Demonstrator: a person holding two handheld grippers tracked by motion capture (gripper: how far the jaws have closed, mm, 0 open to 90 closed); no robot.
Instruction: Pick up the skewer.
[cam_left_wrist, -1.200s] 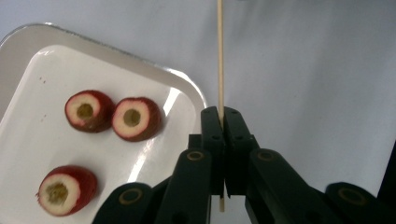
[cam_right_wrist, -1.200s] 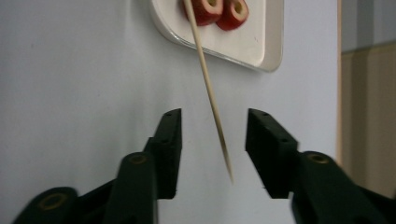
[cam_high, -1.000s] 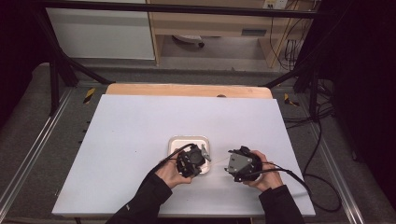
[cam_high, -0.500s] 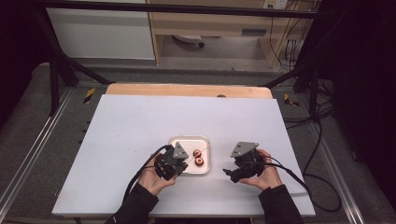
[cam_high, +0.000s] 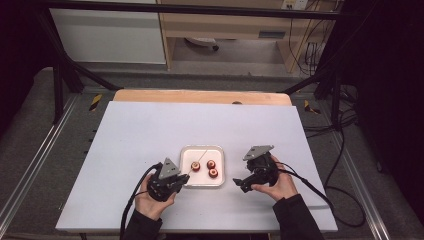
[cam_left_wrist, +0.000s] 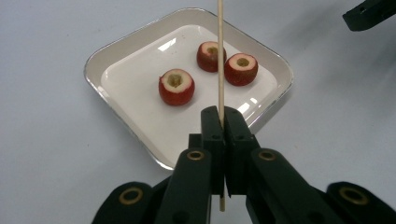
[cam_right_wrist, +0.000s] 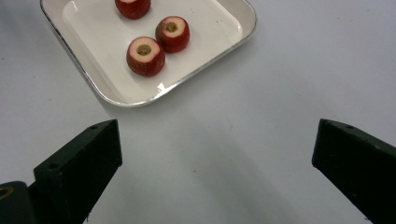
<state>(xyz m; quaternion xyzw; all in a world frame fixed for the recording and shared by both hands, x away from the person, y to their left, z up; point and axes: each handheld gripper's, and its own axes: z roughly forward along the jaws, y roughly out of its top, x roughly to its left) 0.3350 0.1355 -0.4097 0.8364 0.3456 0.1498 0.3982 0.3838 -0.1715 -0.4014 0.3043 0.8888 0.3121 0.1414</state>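
A: How is the light?

B: Bright and even on the white table (cam_high: 150, 140); the room around it falls to near black. Overhead light puts small glare patches on the tray (cam_left_wrist: 140, 70) floor, ahead of the left gripper (cam_left_wrist: 223, 135).

A: Shadows?

B: Soft and faint, pooled on the table between the wide-spread jaws of the right gripper (cam_right_wrist: 212, 177).

A: Sharpness?

B: The high view is slightly soft; the gripper views are crisp, with jaws a little blurred nearest the lens.

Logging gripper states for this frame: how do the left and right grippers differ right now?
The left gripper has its jaws shut on a thin wooden skewer; the right gripper has its jaws wide apart and empty. The left sits at the white tray's near left corner; the right sits off the tray's right side. Both point toward the tray.
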